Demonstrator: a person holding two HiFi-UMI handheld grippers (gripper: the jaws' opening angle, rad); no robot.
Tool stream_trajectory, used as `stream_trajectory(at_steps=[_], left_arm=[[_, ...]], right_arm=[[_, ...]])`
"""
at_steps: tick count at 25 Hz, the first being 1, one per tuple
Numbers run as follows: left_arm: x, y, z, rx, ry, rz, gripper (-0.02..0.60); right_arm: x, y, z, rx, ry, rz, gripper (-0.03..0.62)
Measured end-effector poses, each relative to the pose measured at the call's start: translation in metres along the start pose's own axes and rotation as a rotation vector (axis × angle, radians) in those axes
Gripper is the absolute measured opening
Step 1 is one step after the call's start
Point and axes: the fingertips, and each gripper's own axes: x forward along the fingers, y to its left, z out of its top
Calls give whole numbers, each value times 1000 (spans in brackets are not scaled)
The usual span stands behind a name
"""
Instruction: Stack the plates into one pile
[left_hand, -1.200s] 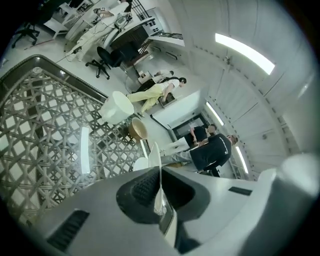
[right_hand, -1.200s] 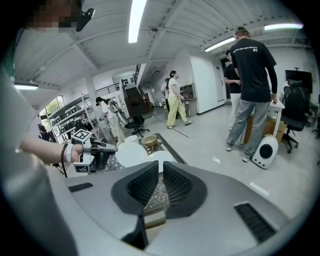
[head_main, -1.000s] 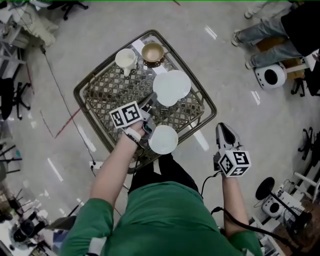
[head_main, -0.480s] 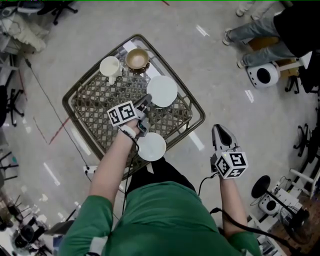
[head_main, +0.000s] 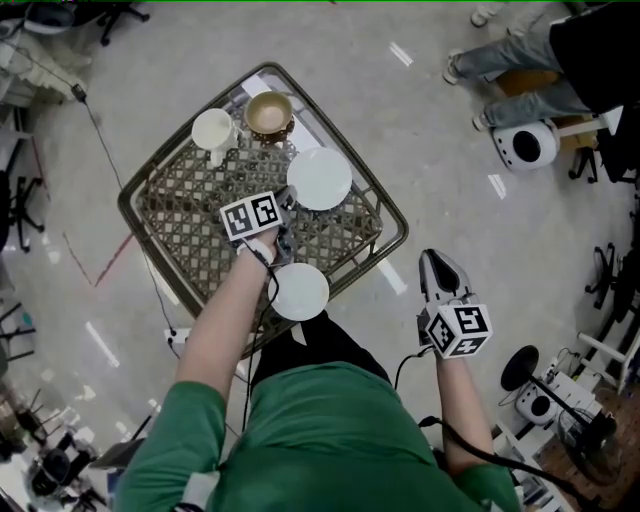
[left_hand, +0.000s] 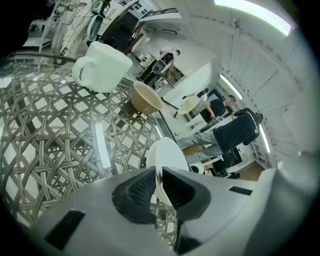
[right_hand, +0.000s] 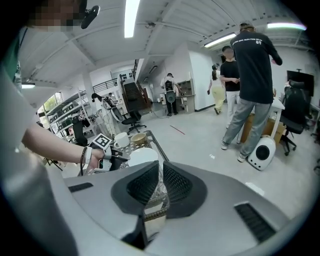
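Beside far plate (head_main: 320, 178) rim | left gripper (head_main: 288, 208) closed | right gripper (head_main: 437, 260) closed, off table (head_main: 190, 190)

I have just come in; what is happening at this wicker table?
A person holds two grippers. The left gripper is shut on the rim of the farther white plate. The nearer white plate lies apart at the wicker table's edge, so there is no pile yet. The right gripper is shut, empty, off to the table's side.
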Motion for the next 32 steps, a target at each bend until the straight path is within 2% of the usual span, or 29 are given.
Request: stream_trajectory(at_steps=[2, 4, 7, 10, 16, 20, 22, 26, 29, 32], left_arm=[[3, 2, -3, 22, 24, 16, 47], [5, 2, -5, 42, 43, 30, 166], [0, 3, -3, 57, 42, 37, 202], [-17, -2, -1, 74, 30, 9, 202], [-76, -1, -7, 158, 15, -8, 202], [-121, 5, -14, 159, -13, -37, 199], [-142, 10, -20, 156, -23, -55, 175], [-187, 21, -33, 162, -48, -91, 71], [-214, 31, -44, 165, -56, -111, 47], [-236, 41, -56, 169, -47, -118, 46]], right_arm=[[-1, 1, -2, 1, 4, -4, 43], [-2, 2, -4, 6, 4, -10, 43], [-1, 6, -6, 11, 2, -13, 43], [0, 14, -11, 15, 2, -10, 44], [-1, 45, -24, 33, 3, 16, 44], [5, 68, -46, 72, 37, 64, 44], [10, 77, -62, 118, 67, 89, 44], [15, 100, -100, 242, 126, 159, 46], [21, 116, -134, 321, 180, 193, 60], [29, 127, -163, 344, 229, 187, 81]])
